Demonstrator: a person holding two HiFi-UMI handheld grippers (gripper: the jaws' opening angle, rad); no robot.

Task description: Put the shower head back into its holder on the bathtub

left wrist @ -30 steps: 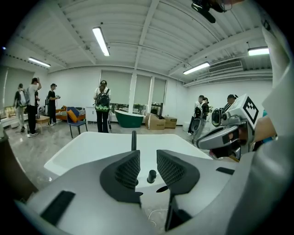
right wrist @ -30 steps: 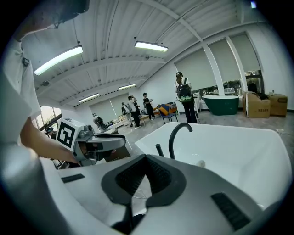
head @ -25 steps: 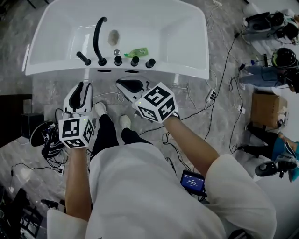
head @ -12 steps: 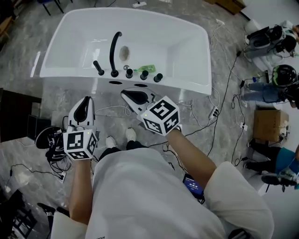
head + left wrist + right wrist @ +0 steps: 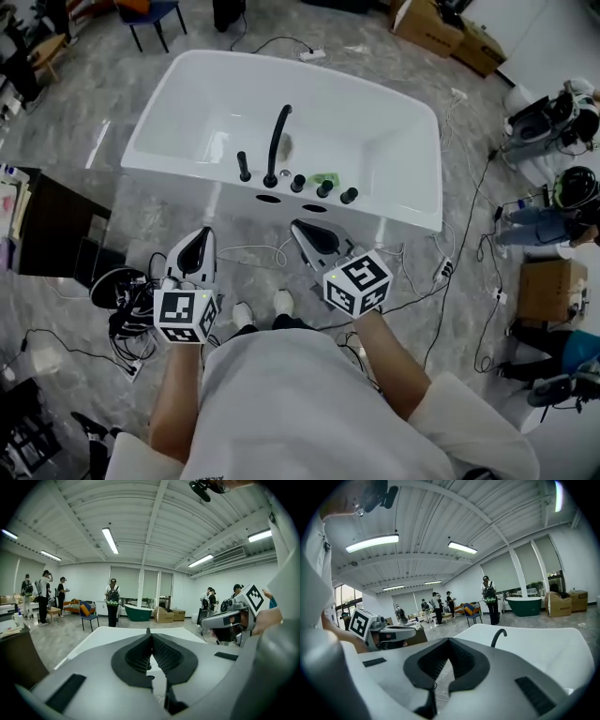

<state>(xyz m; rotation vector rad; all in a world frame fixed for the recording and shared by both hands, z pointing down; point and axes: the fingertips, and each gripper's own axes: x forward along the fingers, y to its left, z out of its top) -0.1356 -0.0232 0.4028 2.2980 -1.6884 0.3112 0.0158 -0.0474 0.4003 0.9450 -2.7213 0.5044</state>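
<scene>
The white bathtub lies ahead of me in the head view, and its rim also shows in the right gripper view. On its near rim a short black shower head stands upright just left of the curved black spout and three black knobs. My left gripper hangs over the floor, well short of the tub. Its jaws have just been closing and now meet with nothing between them. My right gripper is also short of the rim, shut and empty.
A green object lies inside the tub by the knobs. Cables and a power strip trail over the floor. A black bundle and a dark cabinet sit at the left. Boxes and gear crowd the right. People stand farther off.
The tub now sits farther from both grippers, which have drawn back and risen. The left jaws have closed from open to shut. The right gripper stays shut.
</scene>
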